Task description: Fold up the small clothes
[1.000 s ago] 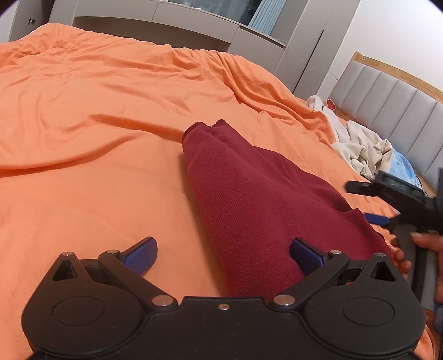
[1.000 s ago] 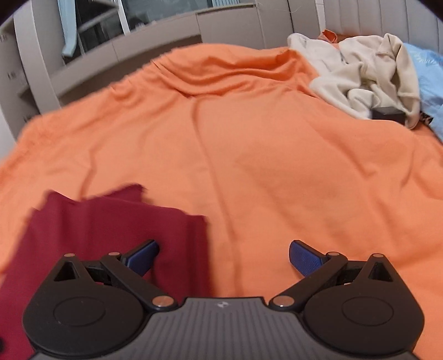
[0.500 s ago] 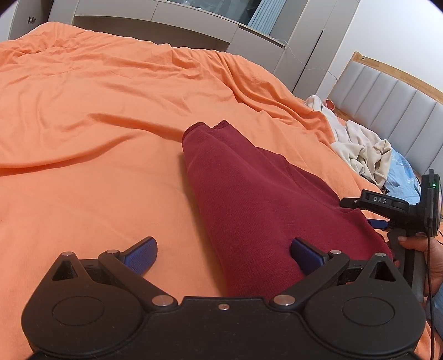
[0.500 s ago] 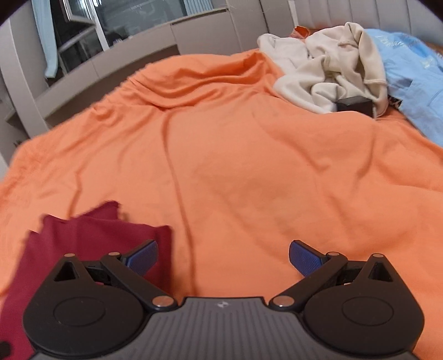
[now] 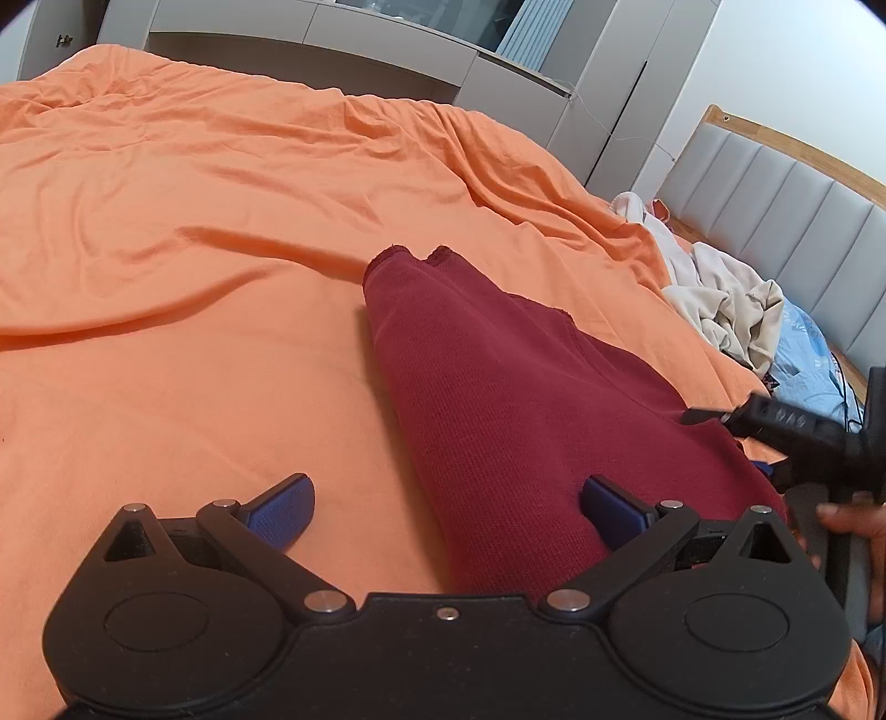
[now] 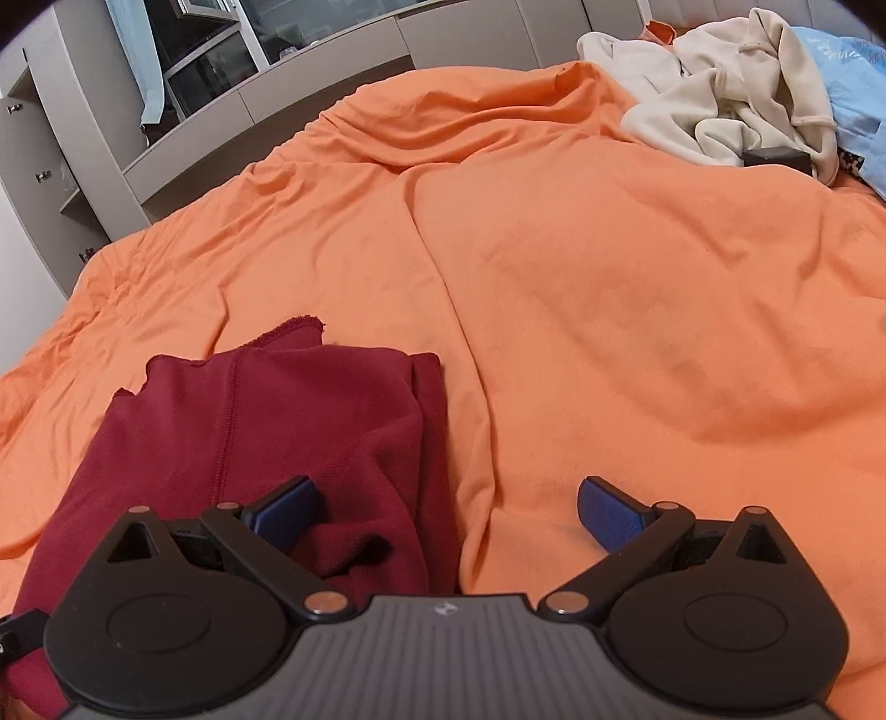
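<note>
A dark red knit garment [image 5: 515, 399] lies folded lengthwise on the orange bed cover [image 5: 194, 266], running away from me. My left gripper [image 5: 446, 507] hovers open over its near end; the left edge of the cloth lies between the blue fingers, untouched. In the right wrist view the same red garment [image 6: 266, 432] lies at lower left, with my right gripper [image 6: 446, 507] open just above its right edge. That right gripper also shows in the left wrist view as a black body [image 5: 803, 437] held by a hand [image 5: 853, 526] at the garment's right side.
A heap of cream clothes [image 6: 731, 105] and a light blue garment [image 6: 853, 99] lie near the padded grey headboard [image 5: 786, 221]. A small black box [image 6: 775, 158] sits beside the heap. Grey cabinets [image 5: 332, 50] line the far side of the bed.
My right gripper has swung back left and down over the red garment's edge; the heap of clothes has moved further off in its view. The left gripper has held still.
</note>
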`<state>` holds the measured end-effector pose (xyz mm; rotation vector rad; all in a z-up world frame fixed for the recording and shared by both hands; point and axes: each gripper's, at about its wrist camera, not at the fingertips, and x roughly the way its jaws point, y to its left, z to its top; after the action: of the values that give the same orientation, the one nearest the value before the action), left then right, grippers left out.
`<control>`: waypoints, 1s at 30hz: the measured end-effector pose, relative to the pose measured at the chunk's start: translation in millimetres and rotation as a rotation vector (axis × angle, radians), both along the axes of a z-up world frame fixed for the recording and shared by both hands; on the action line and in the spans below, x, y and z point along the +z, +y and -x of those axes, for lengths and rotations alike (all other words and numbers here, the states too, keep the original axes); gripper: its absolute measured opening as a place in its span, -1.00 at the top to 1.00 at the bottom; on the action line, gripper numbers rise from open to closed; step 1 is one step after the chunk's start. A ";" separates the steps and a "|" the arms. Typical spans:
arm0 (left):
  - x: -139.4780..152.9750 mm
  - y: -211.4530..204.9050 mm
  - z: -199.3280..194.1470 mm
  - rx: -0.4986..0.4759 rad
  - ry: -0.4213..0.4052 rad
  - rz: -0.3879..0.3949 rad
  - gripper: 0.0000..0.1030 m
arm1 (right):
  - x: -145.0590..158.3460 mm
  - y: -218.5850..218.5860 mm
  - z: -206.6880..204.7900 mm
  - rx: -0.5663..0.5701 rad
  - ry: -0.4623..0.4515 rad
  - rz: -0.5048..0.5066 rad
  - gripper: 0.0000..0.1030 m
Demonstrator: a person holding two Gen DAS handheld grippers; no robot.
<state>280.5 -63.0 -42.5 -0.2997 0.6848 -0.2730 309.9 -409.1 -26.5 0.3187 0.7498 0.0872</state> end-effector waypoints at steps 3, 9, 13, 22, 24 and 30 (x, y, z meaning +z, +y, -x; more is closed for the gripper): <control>0.1 -0.1 0.1 0.000 0.000 0.000 -0.99 | -1.6 0.3 -0.2 0.000 0.004 -0.002 -1.00; -0.1 -0.3 0.2 0.000 -0.002 -0.002 -0.99 | -4.5 -0.5 -2.2 0.001 0.010 -0.006 -1.00; -0.2 -0.2 0.2 0.000 -0.001 -0.001 -0.99 | -4.7 -0.4 -2.4 0.000 0.009 -0.006 -1.00; -0.2 -0.4 0.5 0.001 -0.001 0.000 -0.99 | -6.1 -0.9 -2.4 -0.001 0.009 -0.013 -1.00; -0.1 -0.5 0.6 0.001 -0.001 0.000 -0.99 | -6.8 -1.2 -2.7 -0.002 0.009 -0.014 -1.00; -0.3 -0.5 0.6 0.001 -0.002 0.000 -0.99 | -7.2 -1.2 -3.0 -0.002 0.008 -0.014 -1.00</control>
<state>279.9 -63.5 -42.8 -0.3002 0.6828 -0.2727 312.9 -410.3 -33.8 0.3336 0.7566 0.0891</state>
